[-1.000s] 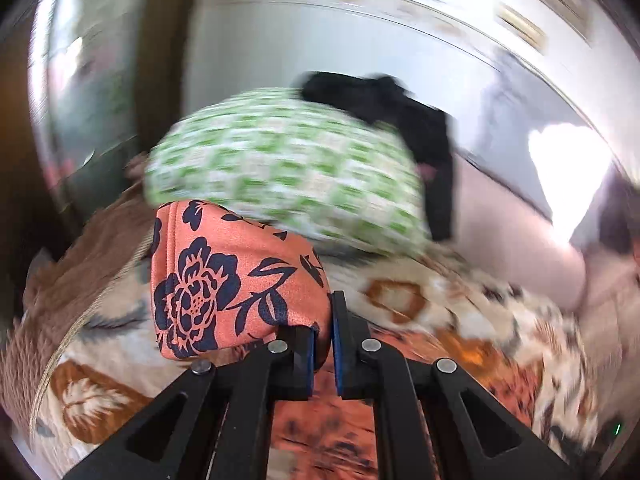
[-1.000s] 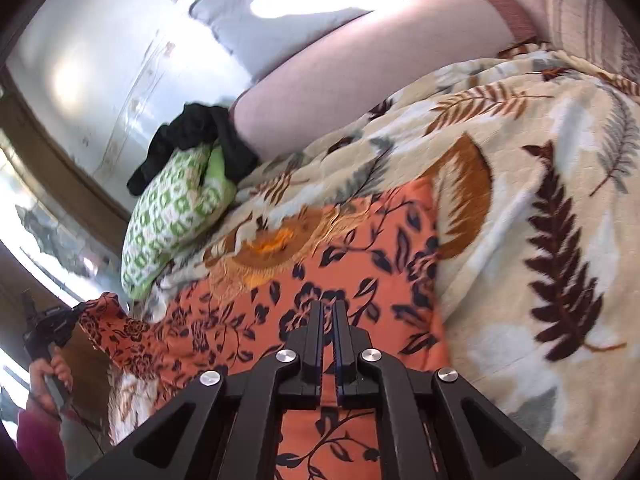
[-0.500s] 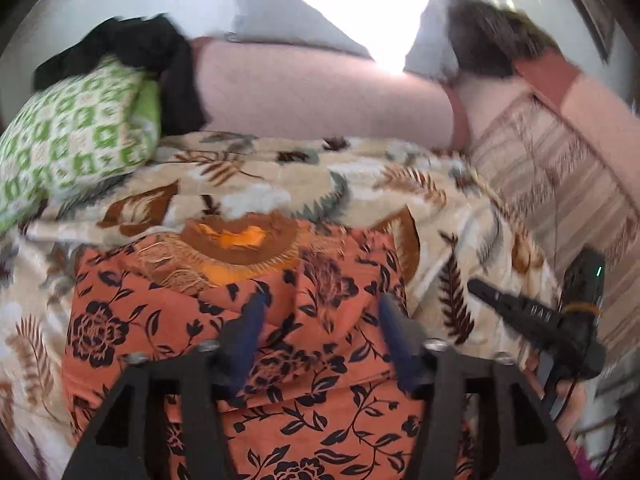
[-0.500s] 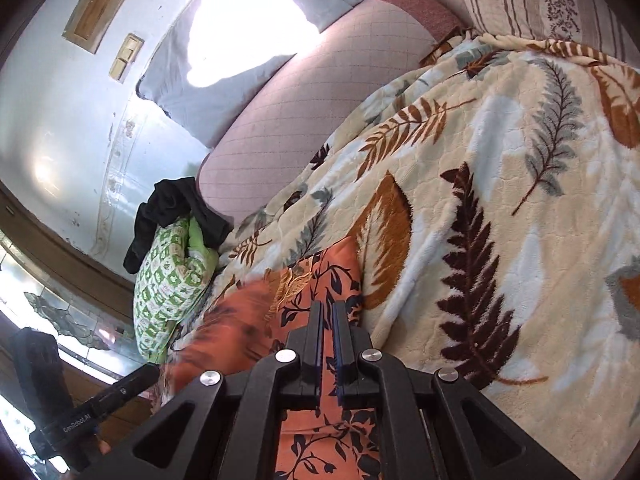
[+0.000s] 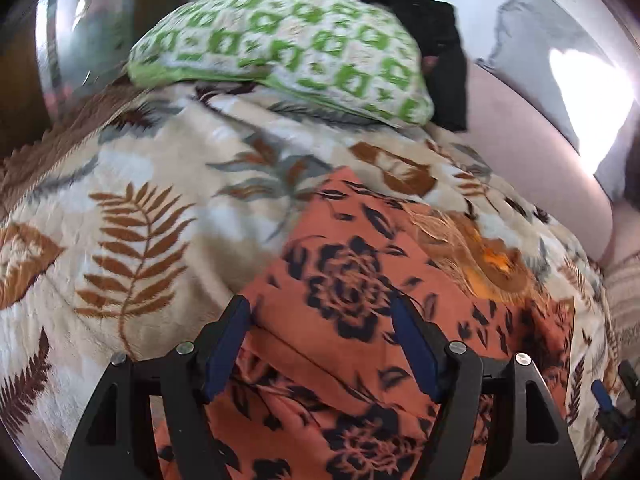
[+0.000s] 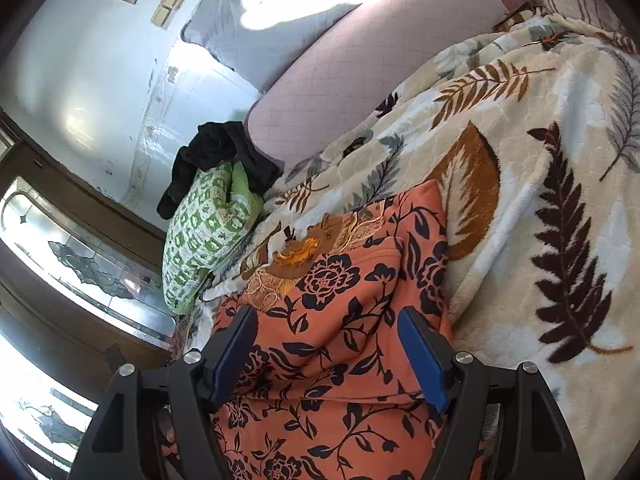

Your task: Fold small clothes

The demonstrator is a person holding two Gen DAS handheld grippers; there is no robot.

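Here, the left gripper (image 5: 320, 336) hung over the orange floral garment (image 5: 352, 300) with its jaws spread wide and nothing between them; the cloth lay flat beneath and just ahead of the jaws, on the leaf-print blanket (image 5: 132, 208) of the bed. To the left of the jaws there was only bare blanket. Ahead and above them sat a green-and-white pillow (image 5: 288, 48) with a black garment (image 5: 424, 24) draped behind it.

The right gripper (image 6: 328, 340) was likewise wide open and empty, the same garment (image 6: 344, 320) running under and ahead of its jaws. A fold line showed ahead of the jaws, with one layer lying over another near the embroidered neckline (image 6: 296, 252). To the right of the jaws lay the blanket (image 6: 560, 220); far to the left sat the pillow (image 6: 204, 236).

The garment looked thin, light and limp, so it would likely sag and crease when lifted and could slide on the plush blanket. A pinch at a corner or along a folded edge seemed the best hold, taking both layers together; the stiffer embroidered neckline would probably resist folding.

No containers were in view in either picture, so nothing could be said of contents.
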